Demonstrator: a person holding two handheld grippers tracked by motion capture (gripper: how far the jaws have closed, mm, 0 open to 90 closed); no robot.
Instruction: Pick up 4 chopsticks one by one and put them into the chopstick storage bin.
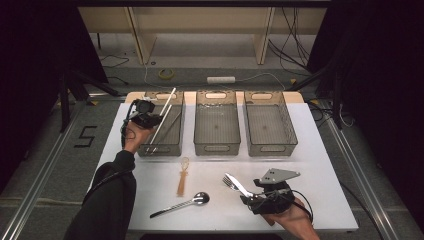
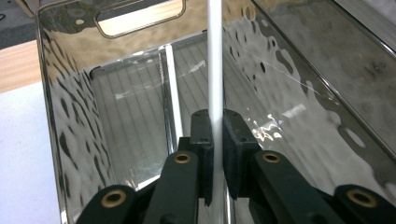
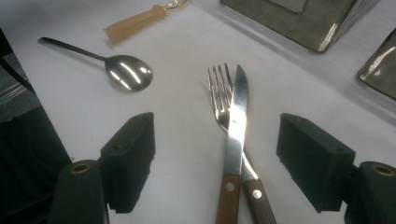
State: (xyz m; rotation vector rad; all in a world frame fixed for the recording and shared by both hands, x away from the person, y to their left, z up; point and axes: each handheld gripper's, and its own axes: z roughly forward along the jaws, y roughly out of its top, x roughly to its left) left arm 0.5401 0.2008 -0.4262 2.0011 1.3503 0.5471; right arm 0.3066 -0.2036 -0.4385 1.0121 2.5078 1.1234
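White tabletop (image 1: 310, 150) fills the middle of a dark room, with three clear bins in a row along its far side and loose cutlery on the near half.

At the far left, the left gripper (image 1: 146, 119) hangs over the left bin (image 1: 172, 146). Its jaws stand close together around a white chopstick (image 2: 215, 70), which slants up over the bin's far rim; in the left gripper view a small gap shows on one side of the stick, so the hold looks loose at best. A second chopstick (image 2: 172, 88) already lies along the bin's floor.

The risk here is plain. With the jaws that slack and the stick tilted, it may slide or pivot, catch on the far rim and tip out onto the table rather than dropping flat beside its mate. Letting go while the far end sits above the rim would cause that; lowering it deeper into the bin first would help.

At the near right, the right gripper (image 1: 260, 194) waits with its jaws wide apart, straddling a knife (image 3: 235, 126) that lies across a fork (image 3: 218, 93). Closing on the pair could pinch both handles at once, or skid the knife off the fork. A spoon (image 1: 186, 202) and a tan-handled whisk (image 1: 182, 177) lie to the left, well apart from either gripper.
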